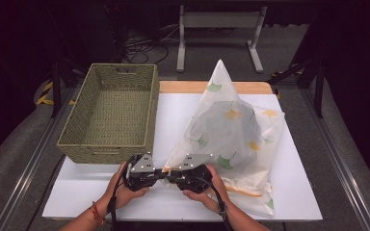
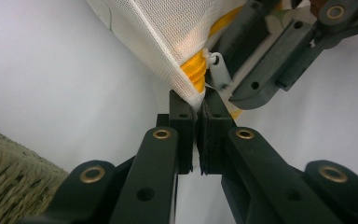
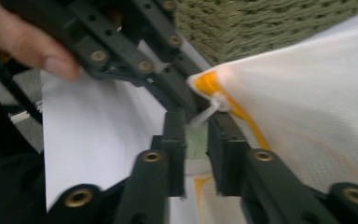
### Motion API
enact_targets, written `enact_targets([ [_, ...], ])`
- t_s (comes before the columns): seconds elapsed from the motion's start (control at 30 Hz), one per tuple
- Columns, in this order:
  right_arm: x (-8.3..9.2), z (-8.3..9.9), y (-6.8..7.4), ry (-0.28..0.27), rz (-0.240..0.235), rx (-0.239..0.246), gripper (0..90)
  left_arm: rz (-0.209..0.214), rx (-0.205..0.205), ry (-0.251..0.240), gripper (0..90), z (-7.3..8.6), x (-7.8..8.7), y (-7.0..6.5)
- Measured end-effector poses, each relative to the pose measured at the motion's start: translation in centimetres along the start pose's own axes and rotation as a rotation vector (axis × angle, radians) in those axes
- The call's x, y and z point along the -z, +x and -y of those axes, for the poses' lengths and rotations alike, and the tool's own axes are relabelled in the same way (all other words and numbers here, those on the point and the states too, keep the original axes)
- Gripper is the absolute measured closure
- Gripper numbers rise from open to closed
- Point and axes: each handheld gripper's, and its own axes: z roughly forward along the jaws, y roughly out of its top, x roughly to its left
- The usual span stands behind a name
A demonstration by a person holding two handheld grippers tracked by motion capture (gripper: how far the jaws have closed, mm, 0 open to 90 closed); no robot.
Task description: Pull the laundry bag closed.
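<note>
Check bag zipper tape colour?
Yellow-orange, along the white mesh bag edge; clearest in the left gripper view.

No readable text, label, brand, number or sign in any view. Mesh bag (image 1: 231,130): leaf print only, no lettering. Woven basket (image 1: 111,113), upper left of high view: no tag. Table (image 1: 173,120): unmarked.

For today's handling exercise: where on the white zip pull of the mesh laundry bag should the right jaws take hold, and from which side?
Grip the flat tab of the zip pull, which sticks out from the bag's orange-edged corner. Come in from the near, open table side, opposite the left gripper, which pinches that corner. The right gripper has its jaws either side of the tab, with a gap.
</note>
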Motion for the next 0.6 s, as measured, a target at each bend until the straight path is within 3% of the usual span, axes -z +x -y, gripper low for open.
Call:
enact_targets([
  [0.1,0.09,0.16,-0.43,-0.014,-0.007,-0.051,70.9,0.005,-0.013,0.005,86.1,-0.06,-0.12,-0.16],
  [0.2,0.2,0.17,-0.51,-0.021,-0.008,-0.066,71.2,0.009,-0.012,0.005,86.1,-0.08,-0.2,-0.2],
  [0.6,0.34,0.15,-0.42,-0.009,0.026,-0.049,90.0,0.033,-0.016,0.004,86.2,-0.11,-0.28,-0.46],
])
